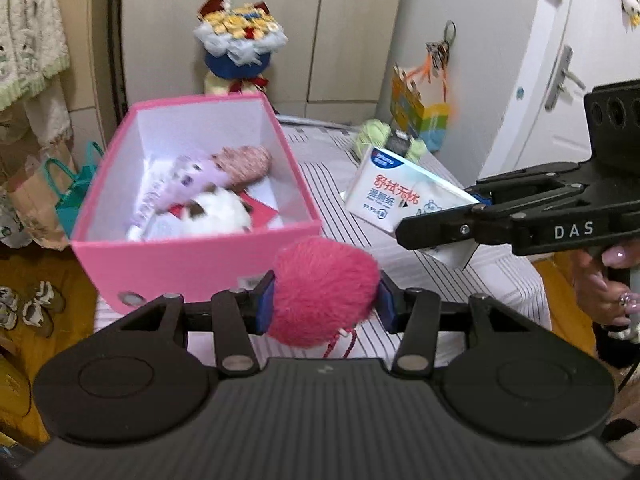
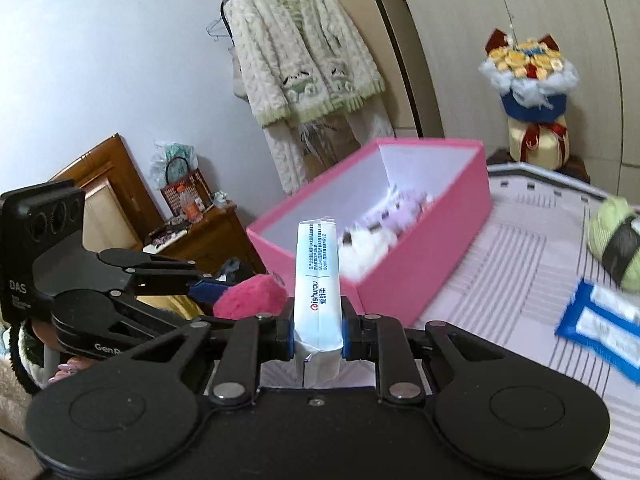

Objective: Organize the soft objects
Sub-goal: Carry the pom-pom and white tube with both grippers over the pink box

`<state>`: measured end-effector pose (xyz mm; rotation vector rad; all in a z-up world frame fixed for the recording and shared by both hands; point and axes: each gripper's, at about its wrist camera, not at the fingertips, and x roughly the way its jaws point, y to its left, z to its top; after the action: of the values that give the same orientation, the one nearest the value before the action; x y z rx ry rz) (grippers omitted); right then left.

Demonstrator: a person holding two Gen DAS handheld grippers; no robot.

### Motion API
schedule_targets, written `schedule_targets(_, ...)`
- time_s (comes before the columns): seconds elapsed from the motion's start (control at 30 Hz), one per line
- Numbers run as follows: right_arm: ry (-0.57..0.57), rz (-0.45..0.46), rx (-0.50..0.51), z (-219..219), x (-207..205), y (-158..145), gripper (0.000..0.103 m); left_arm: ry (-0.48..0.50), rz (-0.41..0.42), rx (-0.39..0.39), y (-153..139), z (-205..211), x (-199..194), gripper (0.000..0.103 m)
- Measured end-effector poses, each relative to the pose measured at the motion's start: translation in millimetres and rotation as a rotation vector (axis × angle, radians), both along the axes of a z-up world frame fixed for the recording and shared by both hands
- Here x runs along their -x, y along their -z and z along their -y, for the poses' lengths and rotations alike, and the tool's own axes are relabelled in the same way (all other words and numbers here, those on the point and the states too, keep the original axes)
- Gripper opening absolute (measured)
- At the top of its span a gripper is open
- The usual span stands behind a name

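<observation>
Left wrist view — left gripper (image 1: 324, 302), jaws clamped on a pink pompom (image 1: 324, 292) just before the pink box (image 1: 192, 258), which holds what appear to be plush toys (image 1: 218, 188). Right wrist view — right gripper (image 2: 318, 330), jaws clamped on a wet-wipes pack (image 2: 318, 280) above the striped bed (image 2: 520, 280).

Pompom (image 1: 324, 292) – long, fuzzy pink fur. Wipes pack (image 2: 318, 280) – glossy plastic film, crimped ends. Pink box (image 1: 192, 256): matt card, smooth white inside. Bedsheet (image 1: 440, 272): striped woven cloth. Left gripper (image 1: 324, 300): matt black plastic, bright metal rivets.
</observation>
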<state>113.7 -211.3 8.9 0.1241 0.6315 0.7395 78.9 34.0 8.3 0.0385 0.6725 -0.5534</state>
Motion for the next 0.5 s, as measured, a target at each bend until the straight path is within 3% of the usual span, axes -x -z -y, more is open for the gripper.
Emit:
schedule_targets(0.3, 0.035, 0.071, 0.02, -31.2, -43.8, -22.1, 0.023, -0.076, 0.129, 0.008, -29.1, -29.5, -38.2, 0.048)
schedule_targets(0.43, 0.146, 0.203, 0.187, -56.7, -69.1, -19.1, 0.023, -0.179, 0.158, 0.015, -23.5, -41.4, -76.1, 0.049)
schedule_targets(0.5, 0.176, 0.209, 0.227, -64.9, -88.6, -13.1, 0.023, -0.231, 0.144, 0.022, -15.8, -49.4, -100.9, 0.049)
